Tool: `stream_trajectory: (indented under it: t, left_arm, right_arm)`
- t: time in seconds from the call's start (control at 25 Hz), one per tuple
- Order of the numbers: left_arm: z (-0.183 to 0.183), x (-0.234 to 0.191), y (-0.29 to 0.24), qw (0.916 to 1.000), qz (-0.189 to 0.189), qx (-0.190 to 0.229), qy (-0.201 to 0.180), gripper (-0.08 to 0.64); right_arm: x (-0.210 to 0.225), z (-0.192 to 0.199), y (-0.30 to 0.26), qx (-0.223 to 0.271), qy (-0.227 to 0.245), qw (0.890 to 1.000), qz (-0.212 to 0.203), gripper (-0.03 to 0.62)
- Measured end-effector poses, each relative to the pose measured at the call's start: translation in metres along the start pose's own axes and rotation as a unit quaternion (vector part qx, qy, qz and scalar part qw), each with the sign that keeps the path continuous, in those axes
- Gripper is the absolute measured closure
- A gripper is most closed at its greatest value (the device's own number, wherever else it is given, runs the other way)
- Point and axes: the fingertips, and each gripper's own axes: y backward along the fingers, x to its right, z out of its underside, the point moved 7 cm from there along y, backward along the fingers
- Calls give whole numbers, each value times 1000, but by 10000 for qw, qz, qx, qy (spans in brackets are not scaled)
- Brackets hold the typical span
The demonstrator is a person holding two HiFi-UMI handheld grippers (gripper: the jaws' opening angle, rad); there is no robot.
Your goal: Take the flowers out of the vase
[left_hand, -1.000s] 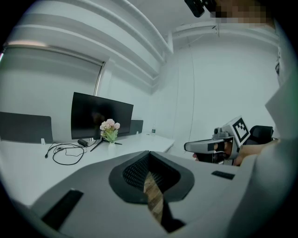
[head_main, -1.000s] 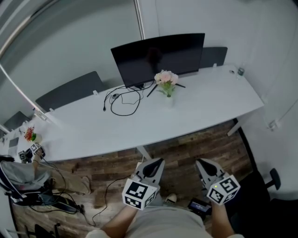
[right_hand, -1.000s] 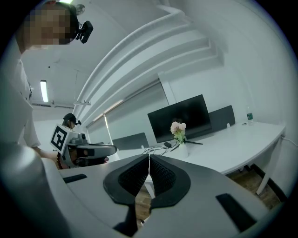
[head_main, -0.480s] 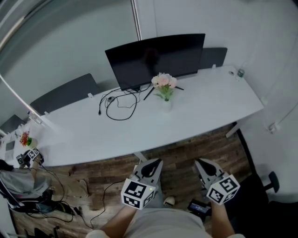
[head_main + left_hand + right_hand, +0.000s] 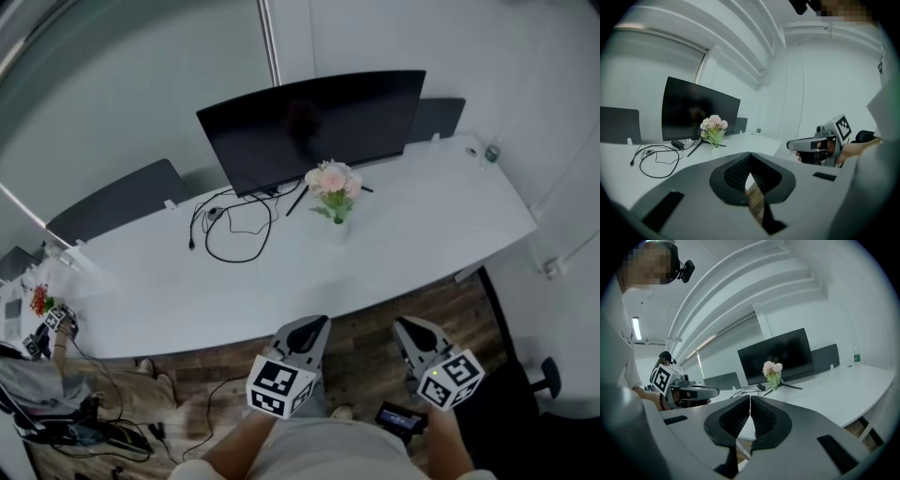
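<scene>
Where desk (image 5: 422, 230) curves, monitor (image 5: 309, 127) w/ flowers (image 5: 334, 178), wood floor (image 5: 362, 330).

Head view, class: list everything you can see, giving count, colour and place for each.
desk: one, white, across the middle
monitor: one, black, at the desk's back edge
flowers: one bunch, pink, before the monitor
vase: one, pale, under the flowers, barely visible
cable: one tangle, black, left of the flowers
panels: two, dark grey, behind the desk
bottle: one, colour unclear, desk's far right end
floor: brown wood, below the desk
left tongs: one, grey, shut, empty, bottom centre
right tongs: one, grey, shut, empty, beside them
</scene>
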Motion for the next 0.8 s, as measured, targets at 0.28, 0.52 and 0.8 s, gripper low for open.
stream_trajectory:
  t: [0.28, 0.52, 0.8]
  left_arm:
    - [-23, -54, -38, 9999, 161, 28, -38, 557]
    - [-40, -94, -62, 9989, 449, 96, -39, 557]
    - [-45, -121, -77, 9975, 678, 102, -154, 557]
  right_arm:
    - [25, -30, -53, 126, 7, 9997, 194, 560]
    - [41, -42, -94, 116, -41, 9990, 424, 560]
    - [47, -55, -119, 207, 10, 9978, 629, 560]
